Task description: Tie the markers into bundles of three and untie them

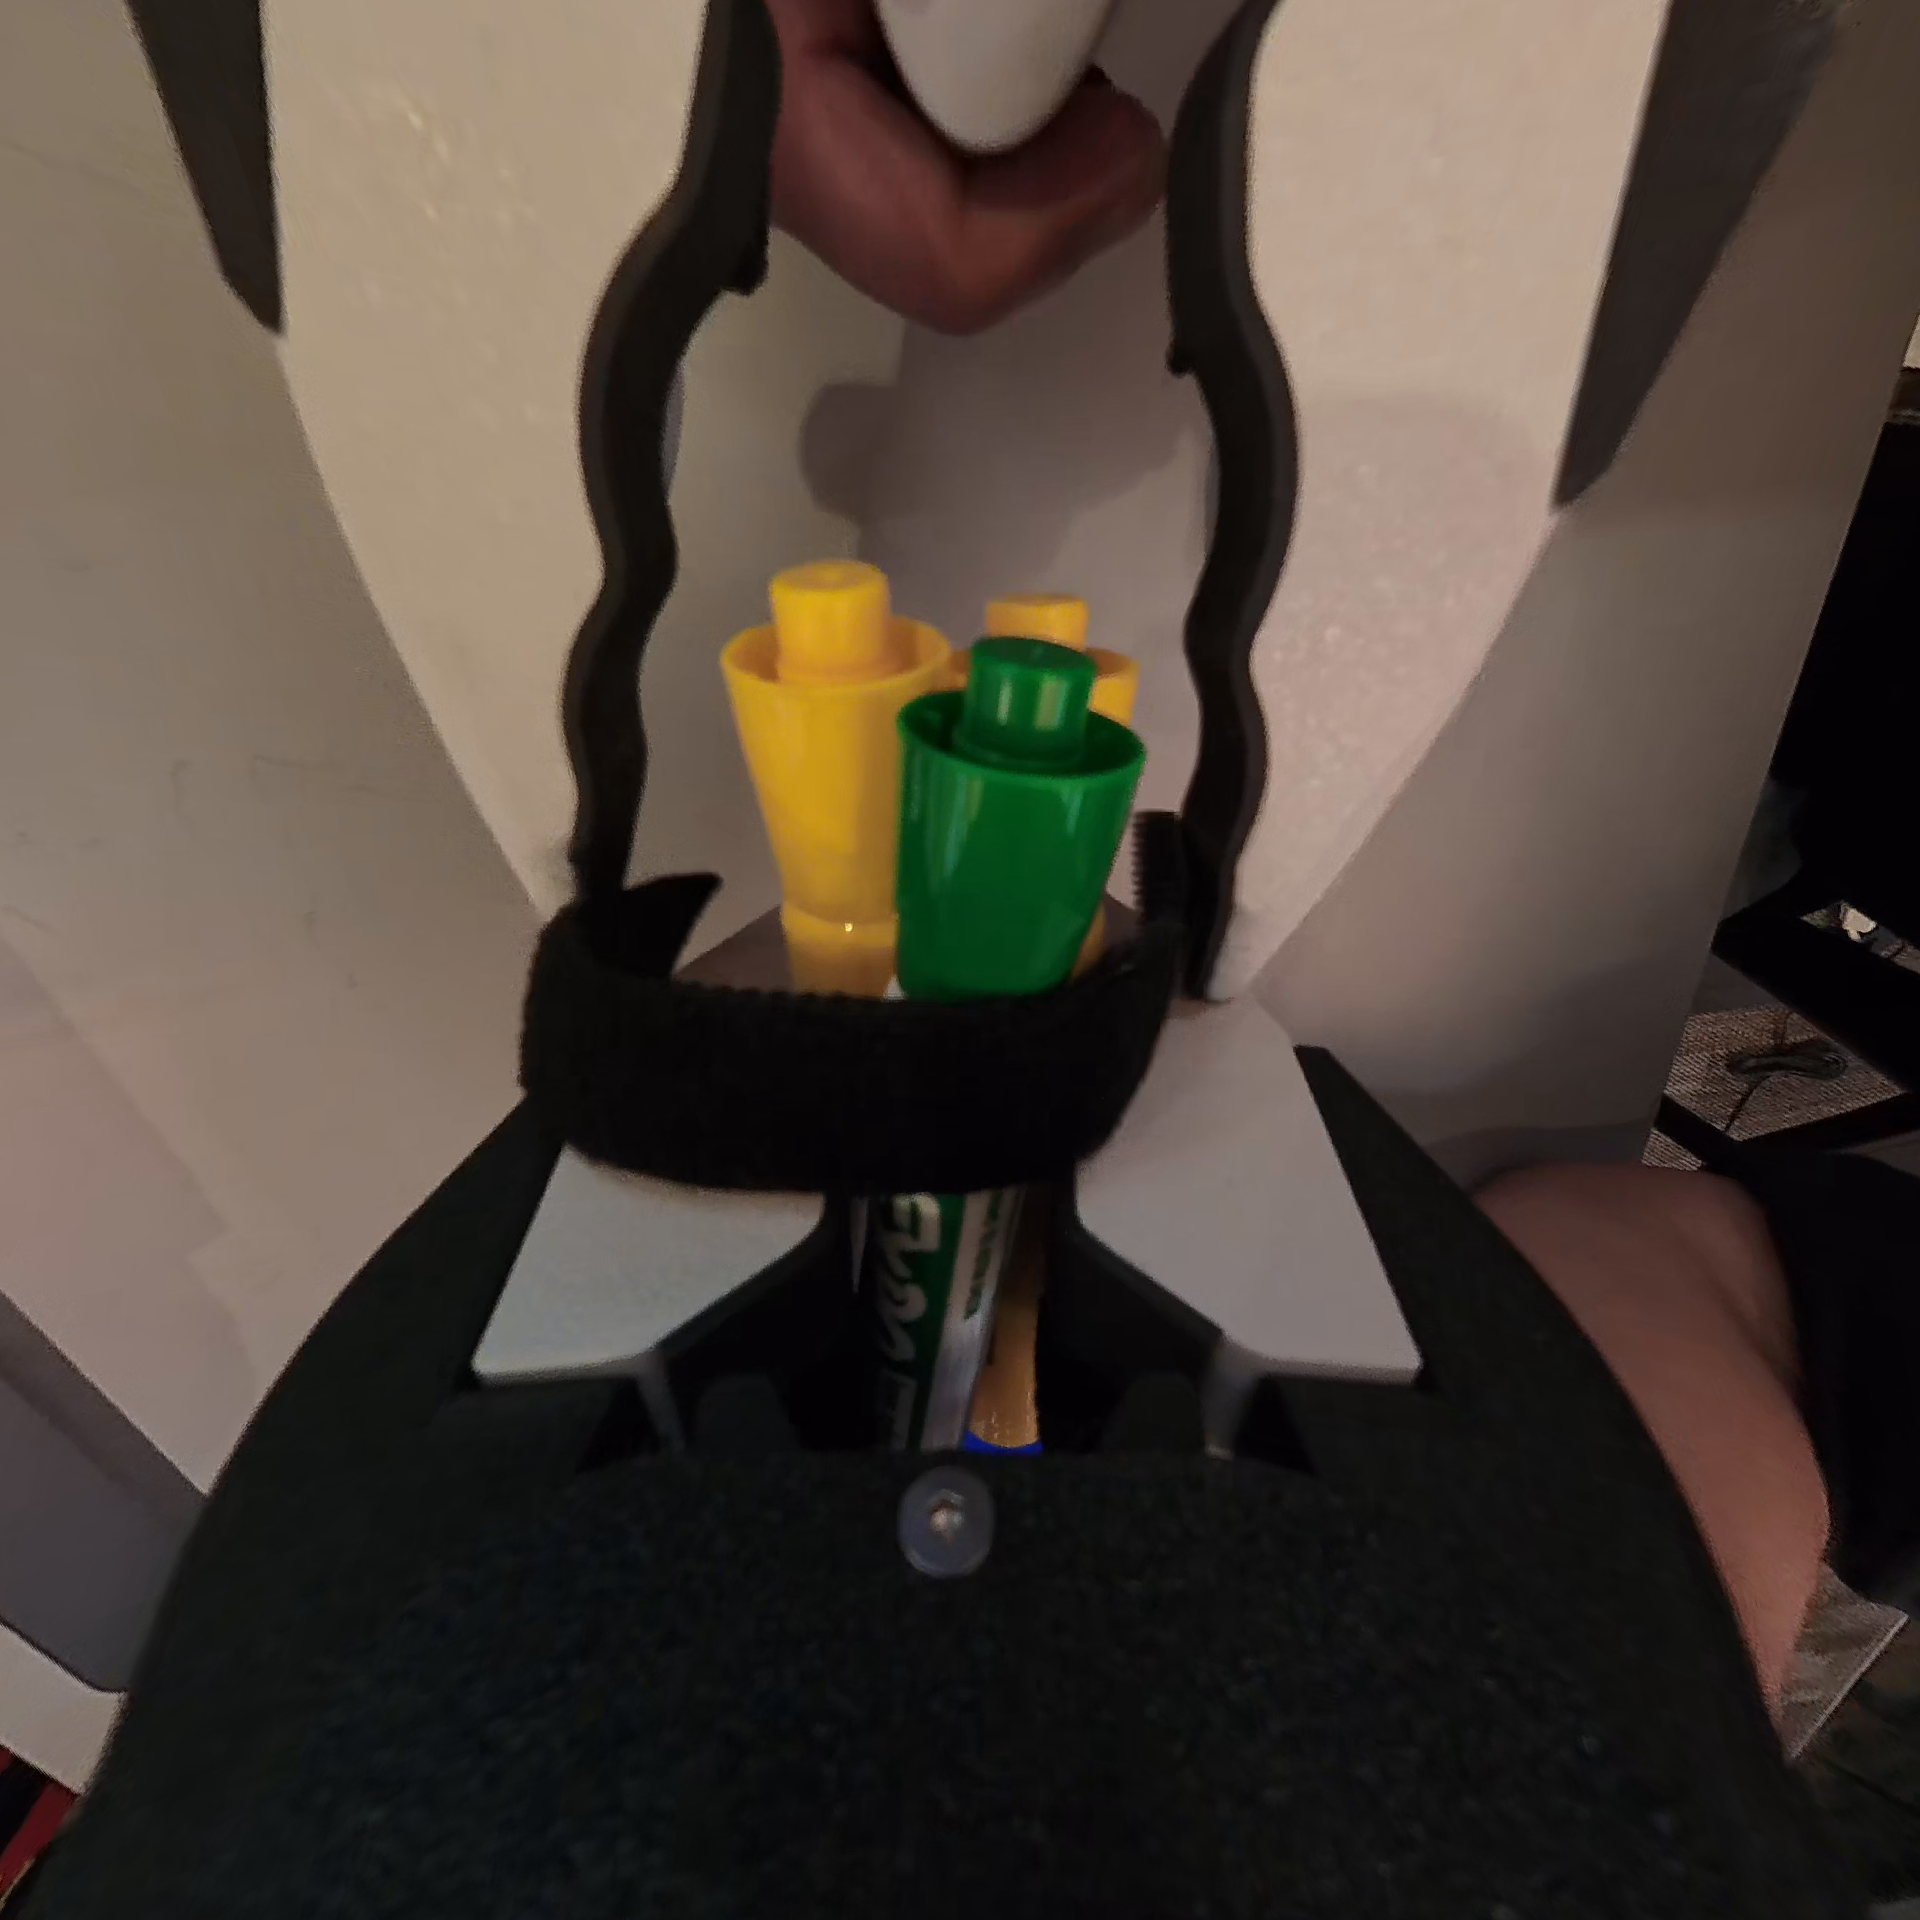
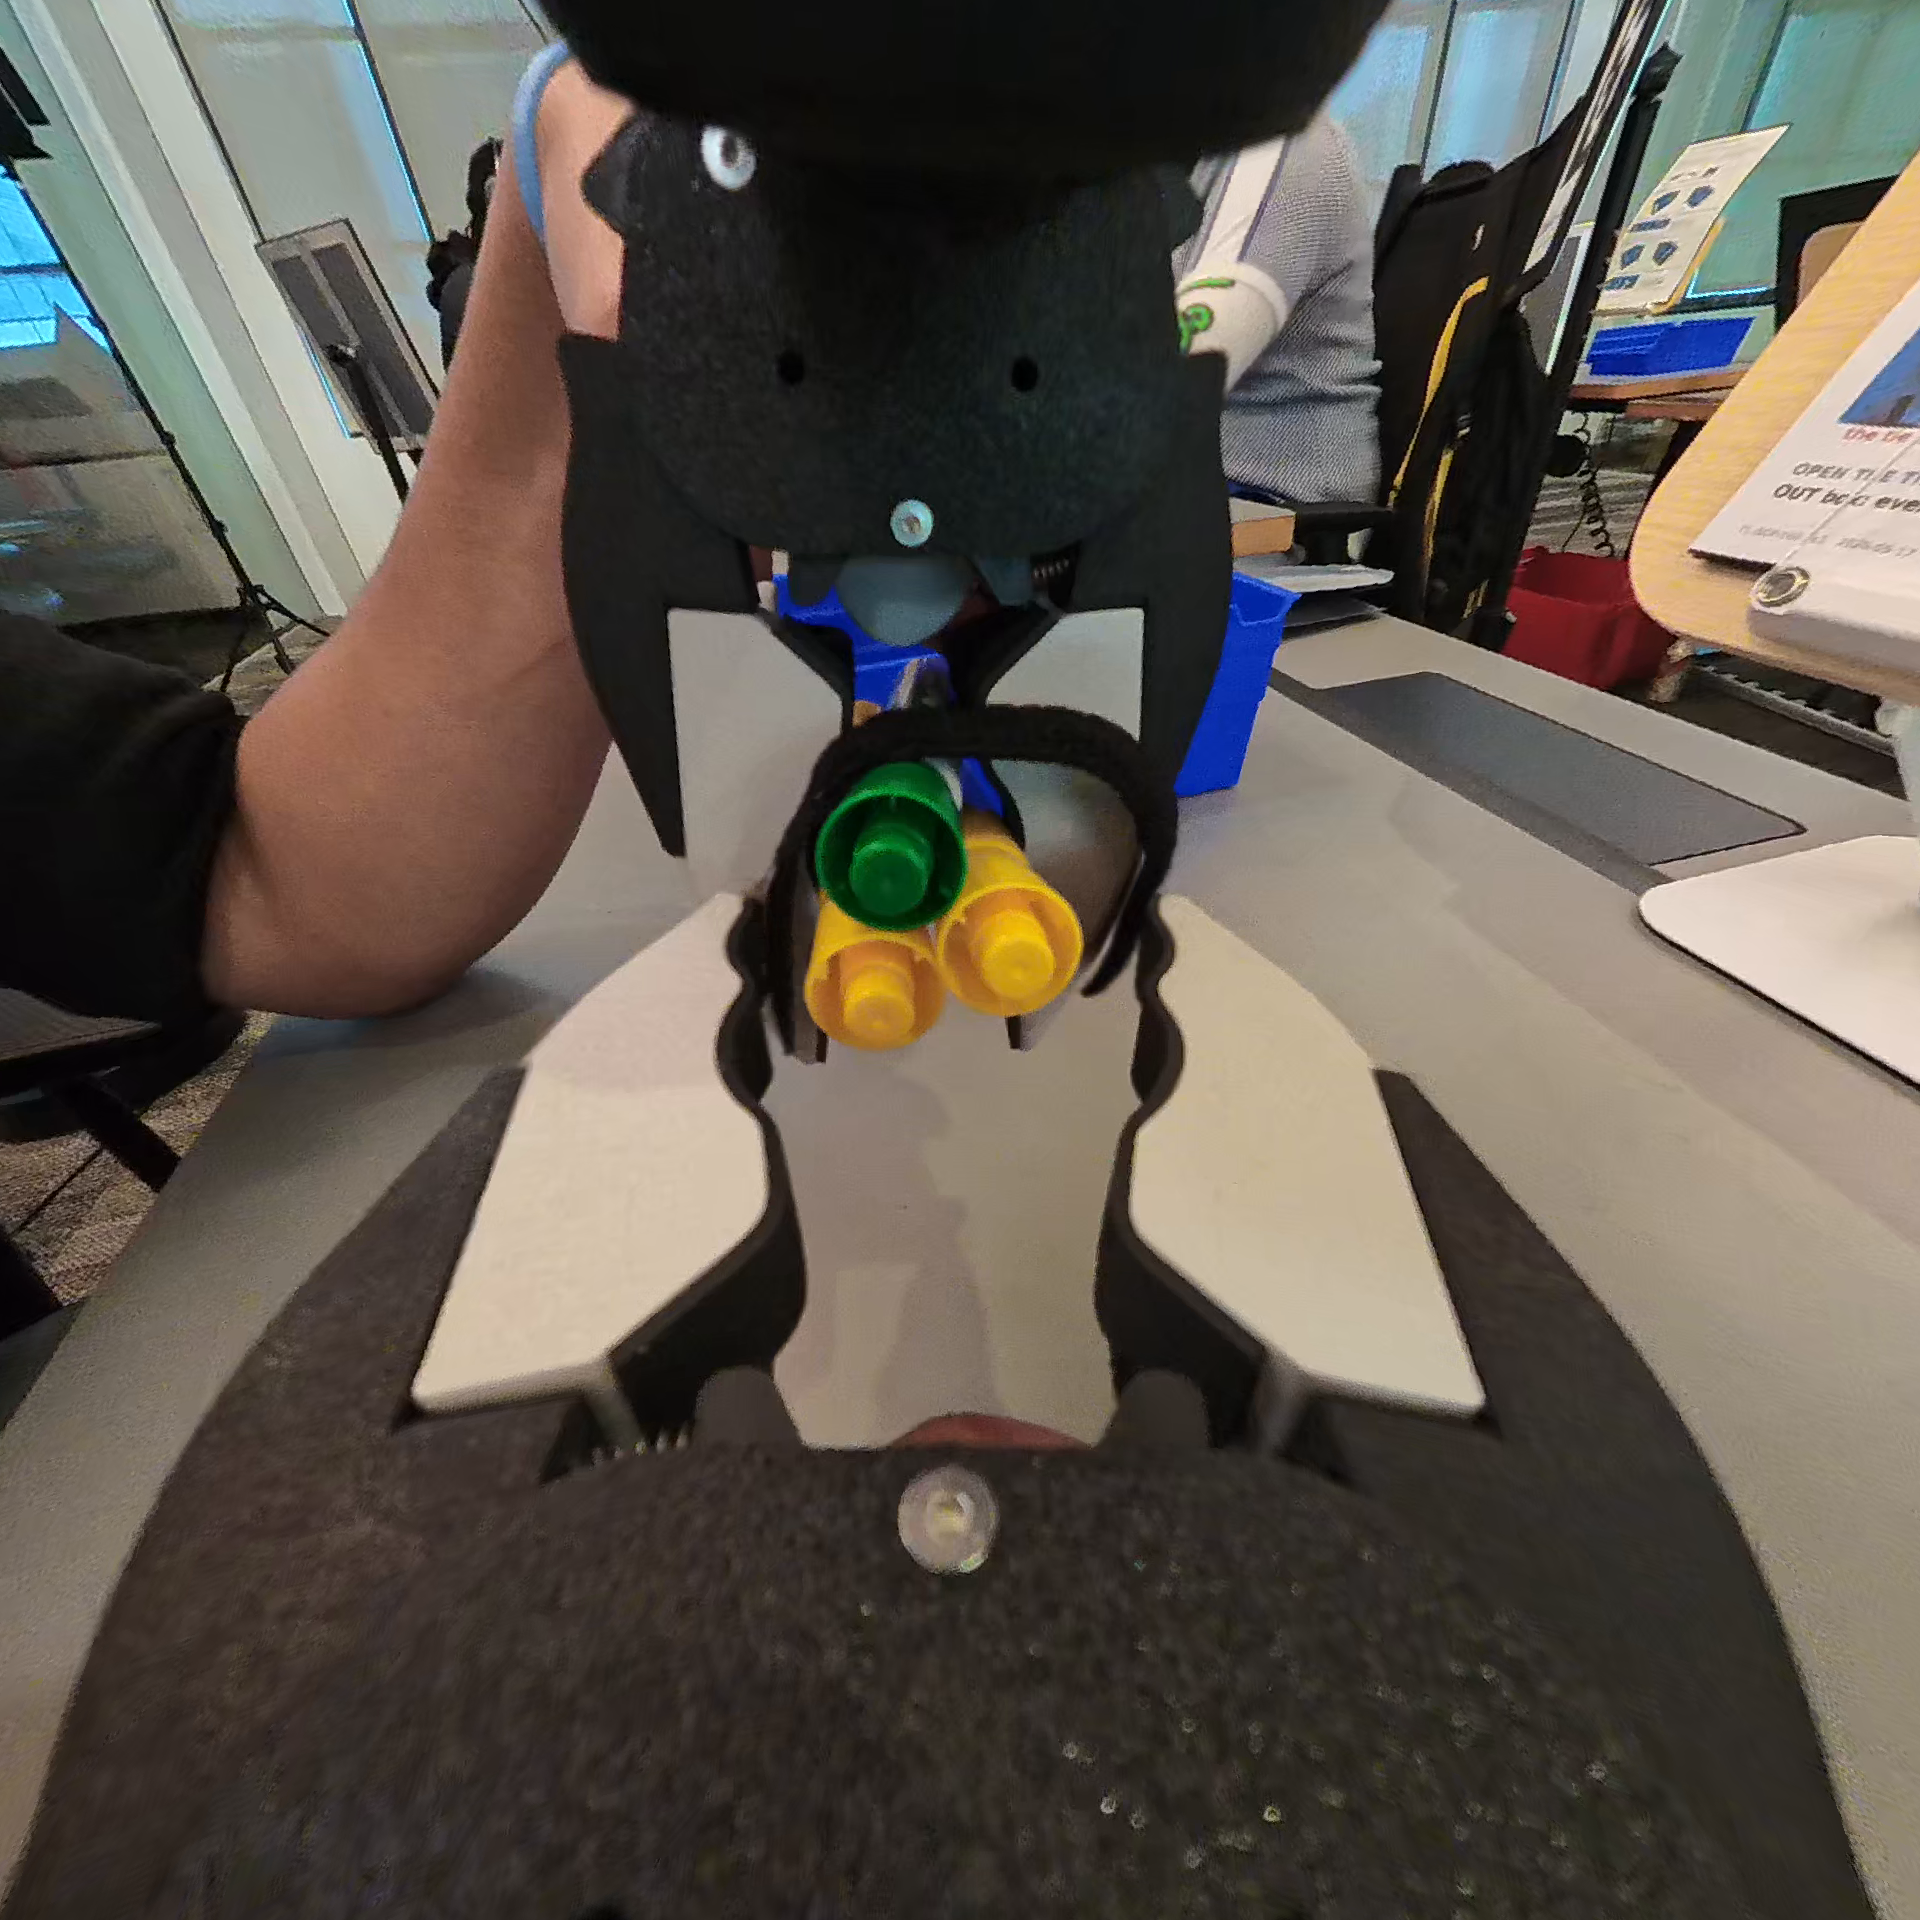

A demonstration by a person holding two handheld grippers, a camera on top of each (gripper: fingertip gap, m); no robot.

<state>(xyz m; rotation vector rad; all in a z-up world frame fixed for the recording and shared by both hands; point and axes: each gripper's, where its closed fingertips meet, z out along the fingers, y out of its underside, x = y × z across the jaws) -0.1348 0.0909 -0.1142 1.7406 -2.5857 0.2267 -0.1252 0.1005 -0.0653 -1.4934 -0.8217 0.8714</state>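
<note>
Three markers are bunched together: one green [image 1: 997, 831] [image 2: 888, 842] and two yellow [image 1: 821, 769] [image 2: 1008, 945]. My left gripper [image 1: 951, 1247] [image 2: 914, 696] is shut on their barrels and holds them above the table, caps pointing at the right gripper. A black hook-and-loop strap [image 1: 831, 1081] [image 2: 997, 727] forms a loose loop around the markers. My right gripper [image 2: 951, 935] [image 1: 904, 925] is open. Its two wavy-padded fingertips sit inside the loop on either side of the caps, and the strap runs around their outsides.
A grey table [image 2: 1455, 935] lies below. A blue bin [image 2: 1236, 707] stands behind the left gripper, and a white stand base [image 2: 1818, 935] is at the right. A person's forearm [image 2: 416, 727] rests on the table at the left. Another person [image 2: 1299, 364] sits at the back. The gap from one gripper's tips to the other's is roughly 5 cm.
</note>
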